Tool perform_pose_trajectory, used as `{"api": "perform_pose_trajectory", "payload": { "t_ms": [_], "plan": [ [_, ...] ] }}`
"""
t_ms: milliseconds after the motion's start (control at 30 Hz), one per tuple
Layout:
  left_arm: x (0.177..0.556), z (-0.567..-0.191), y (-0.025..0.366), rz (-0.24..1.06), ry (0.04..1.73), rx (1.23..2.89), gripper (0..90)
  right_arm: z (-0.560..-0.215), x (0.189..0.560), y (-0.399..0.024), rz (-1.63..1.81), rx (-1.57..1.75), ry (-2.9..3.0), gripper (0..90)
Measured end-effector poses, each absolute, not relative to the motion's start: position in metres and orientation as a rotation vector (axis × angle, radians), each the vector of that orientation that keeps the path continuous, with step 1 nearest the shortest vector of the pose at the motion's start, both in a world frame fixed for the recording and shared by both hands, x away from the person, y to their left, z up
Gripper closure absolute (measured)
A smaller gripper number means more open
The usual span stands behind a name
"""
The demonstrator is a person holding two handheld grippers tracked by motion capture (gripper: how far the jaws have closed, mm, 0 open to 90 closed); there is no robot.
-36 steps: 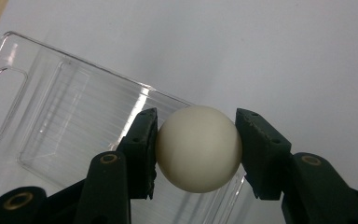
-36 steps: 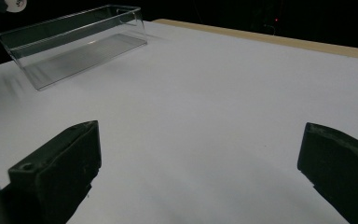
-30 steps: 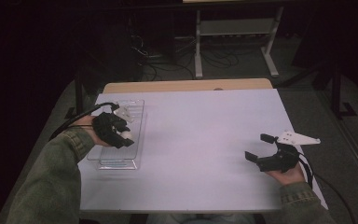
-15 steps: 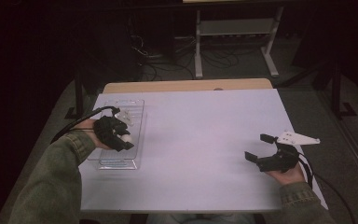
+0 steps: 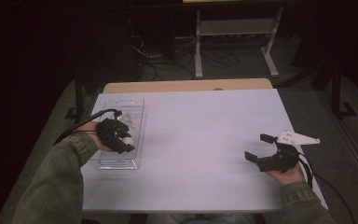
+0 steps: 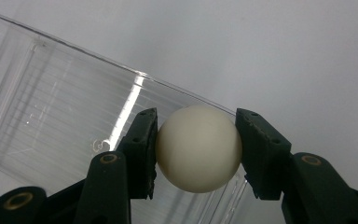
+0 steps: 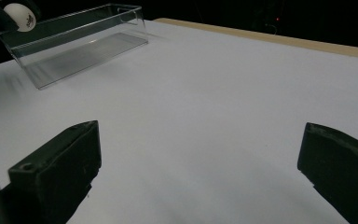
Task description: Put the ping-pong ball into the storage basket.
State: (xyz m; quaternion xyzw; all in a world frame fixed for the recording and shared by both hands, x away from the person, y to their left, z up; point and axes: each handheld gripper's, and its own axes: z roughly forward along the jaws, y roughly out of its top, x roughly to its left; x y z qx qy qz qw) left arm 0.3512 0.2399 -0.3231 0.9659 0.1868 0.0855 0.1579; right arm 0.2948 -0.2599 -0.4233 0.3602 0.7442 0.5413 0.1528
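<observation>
White paper covers the counter [image 5: 196,140]. At the frame's left, the left tool [image 6: 196,149] clamps a cream ball [image 6: 198,148] over the clear plastic tray [image 5: 131,108]. Lower right, the right tool [image 5: 257,148] rests with jaws spread wide, holding nothing.

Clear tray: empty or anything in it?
Empty. The clear tray shows a bare floor; the white ball is clamped in the left gripper above it.
</observation>
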Motion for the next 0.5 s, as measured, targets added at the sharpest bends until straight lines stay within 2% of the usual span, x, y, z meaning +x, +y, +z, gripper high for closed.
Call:
{"api": "perform_pose_trajectory", "payload": {
  "t_ms": [500],
  "plan": [
    [0.357, -0.336, 0.242, 0.227, 0.554, 2.791, 50.4, -0.424, 0.295, -0.259, 1.546, 1.027, 2.147, 0.0]
  ]
}}
